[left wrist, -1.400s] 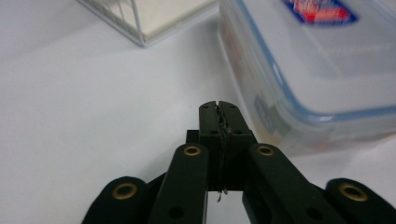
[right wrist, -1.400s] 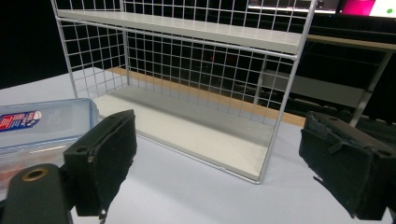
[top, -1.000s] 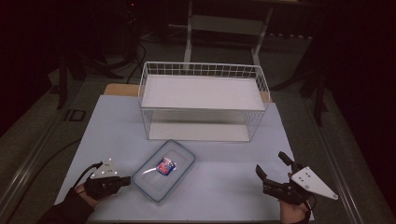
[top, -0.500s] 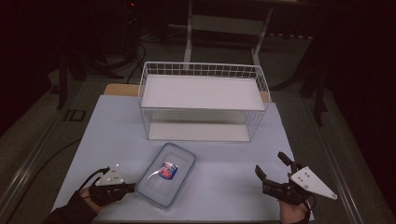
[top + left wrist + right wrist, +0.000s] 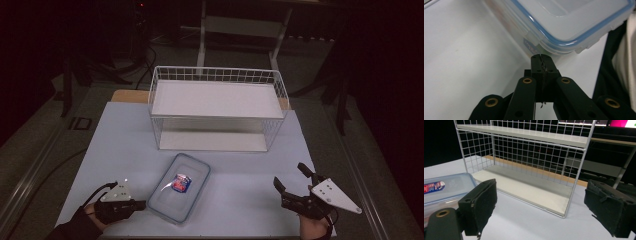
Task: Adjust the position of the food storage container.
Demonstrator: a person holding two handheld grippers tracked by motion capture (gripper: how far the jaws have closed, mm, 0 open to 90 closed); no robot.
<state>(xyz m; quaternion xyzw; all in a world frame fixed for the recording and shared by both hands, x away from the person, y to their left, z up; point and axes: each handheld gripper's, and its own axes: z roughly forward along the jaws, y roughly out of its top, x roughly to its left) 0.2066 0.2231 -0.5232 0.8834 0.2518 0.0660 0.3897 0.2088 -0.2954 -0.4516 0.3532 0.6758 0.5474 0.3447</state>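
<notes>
Down at the near edge of the worktop (image 5: pixel 125 145), the left gripper (image 5: pixel 142 204) lies low with its fingers (image 5: pixel 537 65) pressed together, nothing between them, tips right at the corner of the food container (image 5: pixel 180 194); whether they touch it is hard to call. The right gripper (image 5: pixel 296 181) sits well apart on the other side, fingers (image 5: pixel 480 202) spread wide and holding nothing.

The container is a clear plastic rectangle with rounded corners, a blue seal running round the lid's rim and a small red-and-blue label (image 5: pixel 182 183) on top. It lies flat and turned at an angle, left of centre on the near half of the worktop. What is inside stays blurred behind the cloudy wall in the left gripper view, and the right gripper view cuts the box off at the frame's left edge.

Farther back stands the white wire rack (image 5: pixel 217 107), two pale shelves, open toward the person. Beyond it the room sinks into darkness.
</notes>
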